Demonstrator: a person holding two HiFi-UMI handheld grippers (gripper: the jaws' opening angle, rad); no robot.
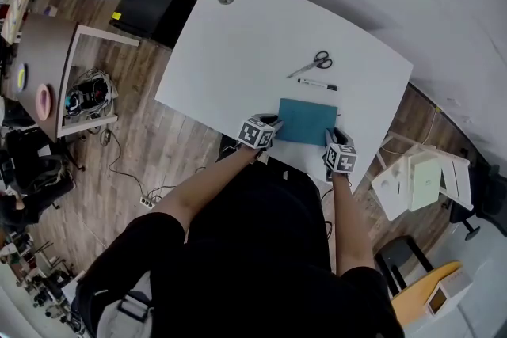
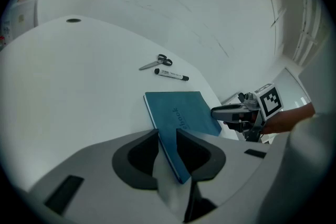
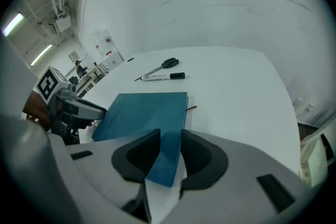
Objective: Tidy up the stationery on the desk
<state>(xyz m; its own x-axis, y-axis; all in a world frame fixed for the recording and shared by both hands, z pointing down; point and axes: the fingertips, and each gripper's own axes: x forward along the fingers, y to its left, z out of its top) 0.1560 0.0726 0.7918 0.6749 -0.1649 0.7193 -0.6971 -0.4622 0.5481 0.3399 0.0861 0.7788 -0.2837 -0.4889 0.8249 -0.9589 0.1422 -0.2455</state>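
White worktop (image 1: pixel 238 36) is mostly bare. The teal notebook (image 1: pixel 307 121) lies flat near the front edge. It looks thin and light, with a bendy cover, so I'd guess it sags if lifted by one corner and slides easily on that smooth top. Gripping both near corners, or along one long edge, seems safest. The left gripper (image 1: pixel 272 123) and right gripper (image 1: pixel 333 137) each have jaws partly apart, a near corner showing in the gap, not squeezed as far as I can see. The marker (image 1: pixel 317 83) and scissors (image 1: pixel 313 63) sit just beyond.
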